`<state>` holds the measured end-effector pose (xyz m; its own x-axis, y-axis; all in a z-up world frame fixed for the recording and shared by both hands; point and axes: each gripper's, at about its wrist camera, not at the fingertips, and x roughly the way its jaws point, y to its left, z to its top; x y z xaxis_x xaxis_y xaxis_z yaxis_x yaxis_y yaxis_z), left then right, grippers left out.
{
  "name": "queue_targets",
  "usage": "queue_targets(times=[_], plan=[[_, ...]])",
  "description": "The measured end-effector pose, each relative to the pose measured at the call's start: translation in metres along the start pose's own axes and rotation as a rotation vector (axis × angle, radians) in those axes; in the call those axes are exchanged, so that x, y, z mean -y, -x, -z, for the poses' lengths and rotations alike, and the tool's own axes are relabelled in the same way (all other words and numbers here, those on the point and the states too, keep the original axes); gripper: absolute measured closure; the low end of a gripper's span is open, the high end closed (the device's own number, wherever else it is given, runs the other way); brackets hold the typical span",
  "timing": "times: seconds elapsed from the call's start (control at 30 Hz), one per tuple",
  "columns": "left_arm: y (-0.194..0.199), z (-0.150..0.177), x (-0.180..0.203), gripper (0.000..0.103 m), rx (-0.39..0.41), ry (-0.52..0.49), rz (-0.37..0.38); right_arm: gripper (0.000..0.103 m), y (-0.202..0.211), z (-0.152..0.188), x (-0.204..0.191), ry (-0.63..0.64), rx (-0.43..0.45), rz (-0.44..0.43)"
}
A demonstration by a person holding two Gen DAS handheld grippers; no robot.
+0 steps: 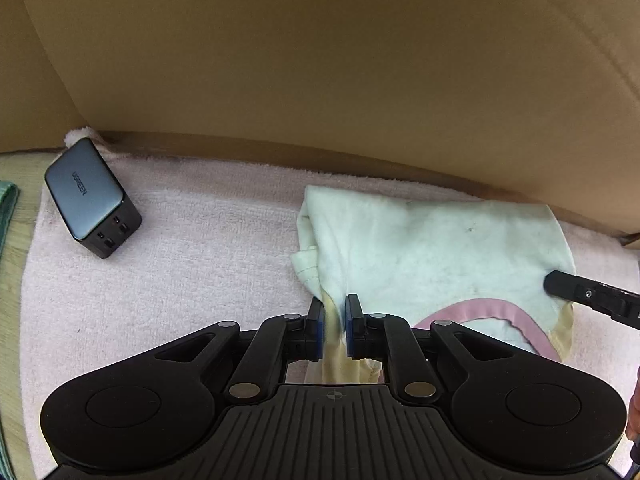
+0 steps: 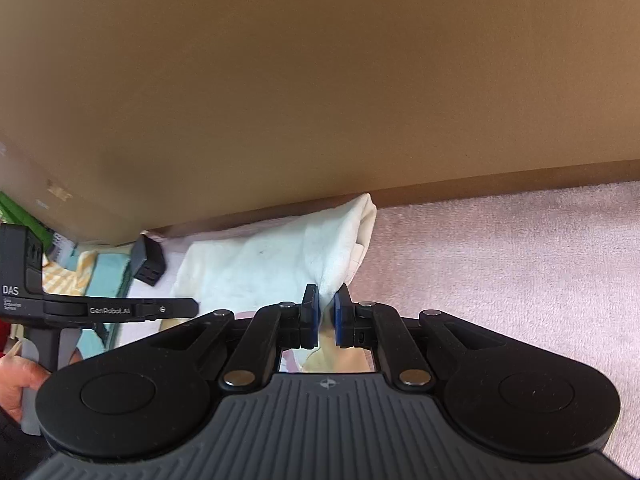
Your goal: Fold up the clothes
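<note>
Left tongs (image 1: 335,320): nearly closed; they pinch the near left edge of the shirt, where the cloth is yellowish.
Right tongs (image 2: 325,310): nearly closed too; they pinch the near right edge of the same shirt.
Shirt (image 1: 420,248): a small white garment with a pink neckline (image 1: 486,308), lying on the pink towel (image 1: 180,280) that covers the worktop, close to the cardboard wall (image 1: 320,60) behind.
Direction from your tongs: the body of the shirt lies forward of both tongs, toward the wall; its long axis runs left to right, between your two grips.
Key relation: both hands are at the near edge, so I judge the next move carries this edge forward over the far part; the wall leaves little room there.
Nearer hand: neither, both hold already.
Charger (image 1: 92,198): on the towel, well apart to the left of the shirt.
Hidden: the part of the shirt under each tool body is covered; the far edge touches the shadow of the wall and is hard to make out; how many layers each grip holds, you cannot tell.
</note>
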<state>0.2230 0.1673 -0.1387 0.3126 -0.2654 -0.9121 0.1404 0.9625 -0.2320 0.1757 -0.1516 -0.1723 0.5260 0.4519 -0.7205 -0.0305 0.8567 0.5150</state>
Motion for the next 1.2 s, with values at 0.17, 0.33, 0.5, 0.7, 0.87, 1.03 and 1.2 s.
queue_targets(times=[0.17,0.33,0.5,0.7,0.87,1.03,1.2], plan=[[-0.004,0.002,0.002,0.075,0.013,-0.026,-0.038,0.094,-0.009,0.004,0.003,0.003,-0.021,0.052],[-0.004,0.005,0.003,0.064,0.034,-0.046,-0.056,0.094,-0.014,0.007,0.004,-0.009,-0.037,0.079],[-0.004,0.008,0.01,0.02,0.061,-0.083,-0.147,0.088,-0.018,0.008,0.001,-0.021,-0.044,0.096],[0.02,0.018,0.002,0.017,0.125,-0.029,-0.178,0.083,0.001,0.016,-0.004,0.029,0.014,0.163],[0.053,0.035,-0.002,0.017,0.223,0.033,-0.116,0.092,0.026,0.027,-0.012,0.091,0.11,0.207],[0.04,0.026,0.014,0.017,0.231,0.089,0.02,0.095,0.022,0.024,-0.02,0.096,0.114,0.163],[0.001,0.035,0.015,0.017,0.148,0.135,0.033,0.096,-0.003,0.026,-0.019,0.078,0.047,0.15]])
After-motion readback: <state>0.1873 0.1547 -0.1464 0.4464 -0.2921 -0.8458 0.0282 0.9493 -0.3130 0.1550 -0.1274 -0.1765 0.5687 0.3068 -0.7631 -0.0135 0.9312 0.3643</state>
